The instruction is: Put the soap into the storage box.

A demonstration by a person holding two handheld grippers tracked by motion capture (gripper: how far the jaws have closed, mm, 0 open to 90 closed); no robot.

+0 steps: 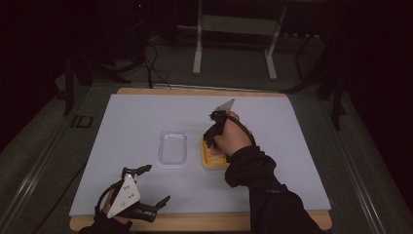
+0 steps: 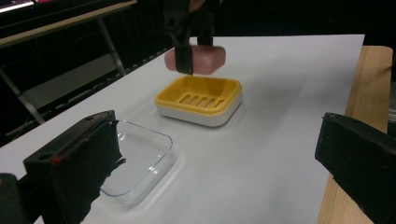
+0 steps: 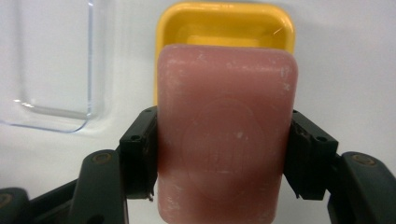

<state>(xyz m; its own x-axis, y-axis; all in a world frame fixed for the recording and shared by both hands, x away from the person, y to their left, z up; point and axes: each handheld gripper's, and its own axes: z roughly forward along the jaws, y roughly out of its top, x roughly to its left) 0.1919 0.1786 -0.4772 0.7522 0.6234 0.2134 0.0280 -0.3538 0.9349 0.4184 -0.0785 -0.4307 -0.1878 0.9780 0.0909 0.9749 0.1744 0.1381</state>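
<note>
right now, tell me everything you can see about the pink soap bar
The soap bar is a dusty pink rounded rectangle with soft corners and a faint round stamp pressed into its broad face. Its surface looks matte and waxy, with small pale scuffs. The right gripper has it clamped by its two long sides. In the left gripper view the bar hangs level in the air just above the yellow soap dish, not touching it.
</note>
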